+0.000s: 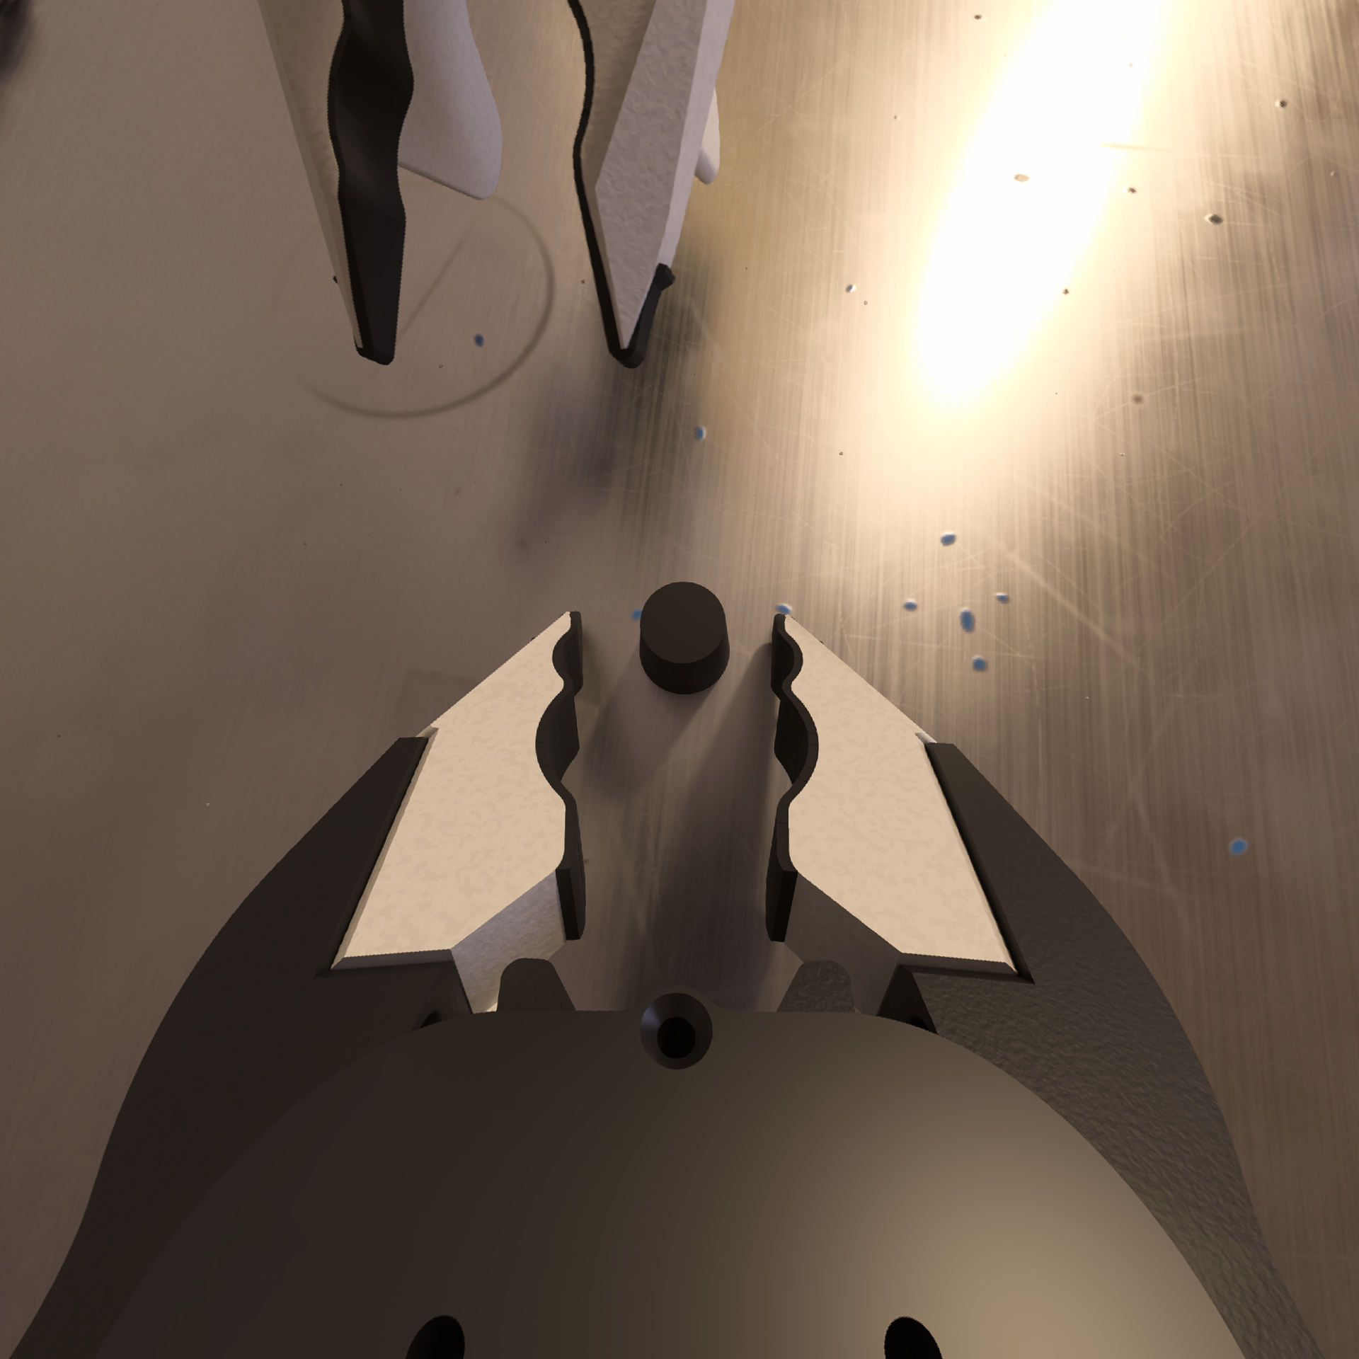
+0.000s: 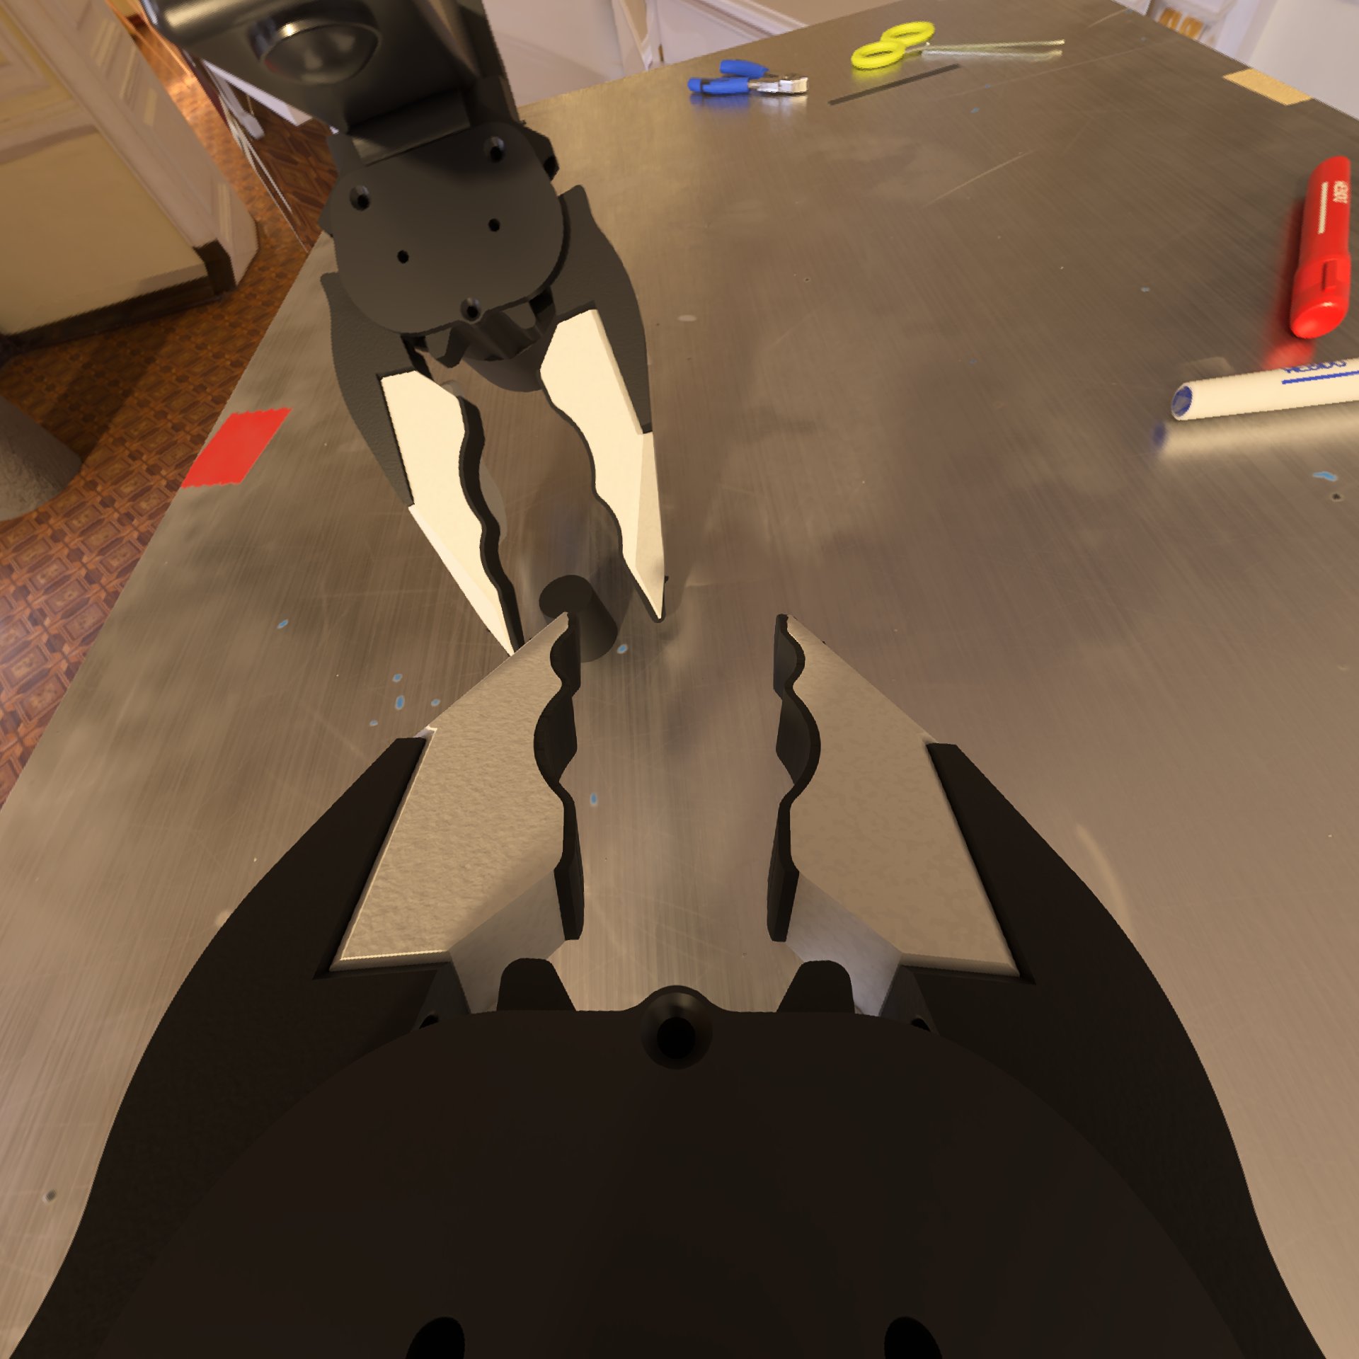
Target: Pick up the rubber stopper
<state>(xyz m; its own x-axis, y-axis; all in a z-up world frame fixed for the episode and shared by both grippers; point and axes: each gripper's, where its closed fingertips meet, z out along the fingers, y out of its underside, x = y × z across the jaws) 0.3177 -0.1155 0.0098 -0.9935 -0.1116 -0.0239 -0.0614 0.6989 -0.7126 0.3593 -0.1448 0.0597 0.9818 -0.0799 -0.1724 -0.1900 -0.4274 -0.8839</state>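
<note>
Straddling the rubber stopper (image 1: 685, 638), the left gripper (image 1: 675, 625) stands with its jaws spread apart, one fingertip on each side and a clear gap between each pad and the stopper. In the left wrist view the stopper sits upright on the metal table (image 1: 220, 551), level with the fingertips (not yet deep between the pads). The right gripper (image 1: 500, 357) hangs farther off, also parted and holding nothing.

In the right wrist view the right gripper (image 2: 673, 625) is open and empty over bare table (image 2: 956, 588). The left gripper (image 2: 585, 632) points down at the stopper (image 2: 581, 614), which lies nearer the table's left edge than its right; a red patch (image 2: 235, 447) marks that edge. Pliers (image 2: 746, 79) and scissors (image 2: 893, 44) lie near the far edge; a red marker (image 2: 1324, 246) and a white marker (image 2: 1265, 391) lie toward the right edge.

Step in hand, as judged: final alignment before the grasp. The next move calls for closing squarely on the stopper's sides, then lifting straight up.
</note>
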